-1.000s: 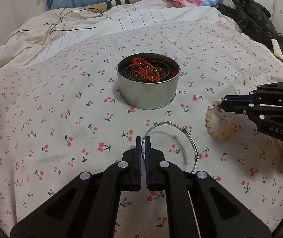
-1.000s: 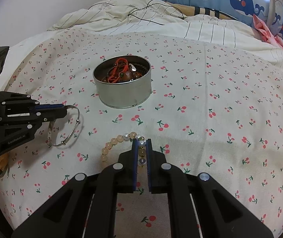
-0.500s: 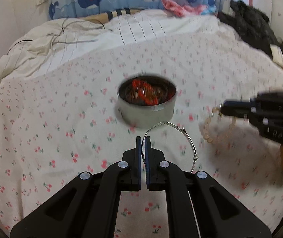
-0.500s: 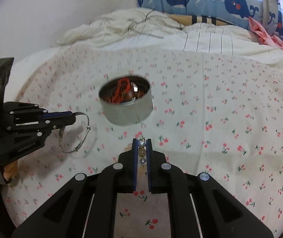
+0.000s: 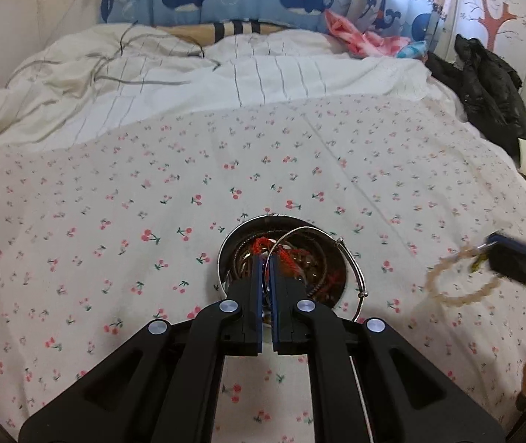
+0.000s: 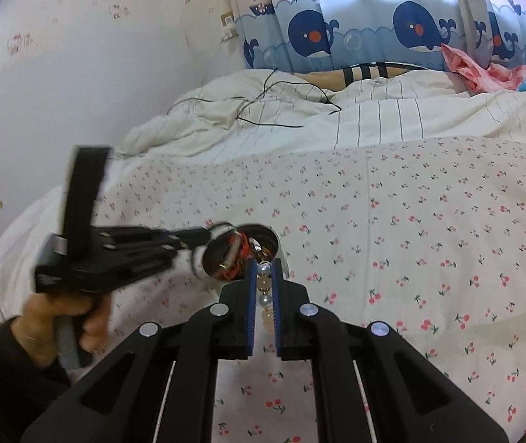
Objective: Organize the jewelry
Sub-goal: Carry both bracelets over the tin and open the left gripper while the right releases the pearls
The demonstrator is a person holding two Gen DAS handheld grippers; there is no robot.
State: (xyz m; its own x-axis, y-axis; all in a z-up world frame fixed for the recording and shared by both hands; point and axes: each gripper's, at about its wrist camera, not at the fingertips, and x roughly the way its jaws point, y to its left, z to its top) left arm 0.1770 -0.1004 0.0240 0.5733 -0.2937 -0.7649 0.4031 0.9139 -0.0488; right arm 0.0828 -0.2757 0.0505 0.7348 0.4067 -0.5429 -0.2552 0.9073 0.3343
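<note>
A round metal tin (image 5: 226,254) holding red cord and other jewelry sits on the cherry-print bedsheet; it also shows in the right wrist view (image 6: 263,230). My left gripper (image 5: 266,264) is shut on a thin silver bangle (image 5: 351,258) and holds it over the tin. My right gripper (image 6: 265,265) is shut on a pale bead bracelet (image 6: 265,288) with pearl beads, lifted just right of the tin; it shows blurred in the left wrist view (image 5: 458,280).
A rumpled striped duvet (image 5: 189,81) with a black cable lies behind the sheet. A black jacket (image 5: 484,85) and pink cloth (image 5: 355,37) lie at the far right. A wall stands to the left (image 6: 78,74).
Both grippers rose off the sheet with their jewelry and moved forward to the tin. The bangle now hangs over the tin; the bead bracelet hangs in the air beside it.
</note>
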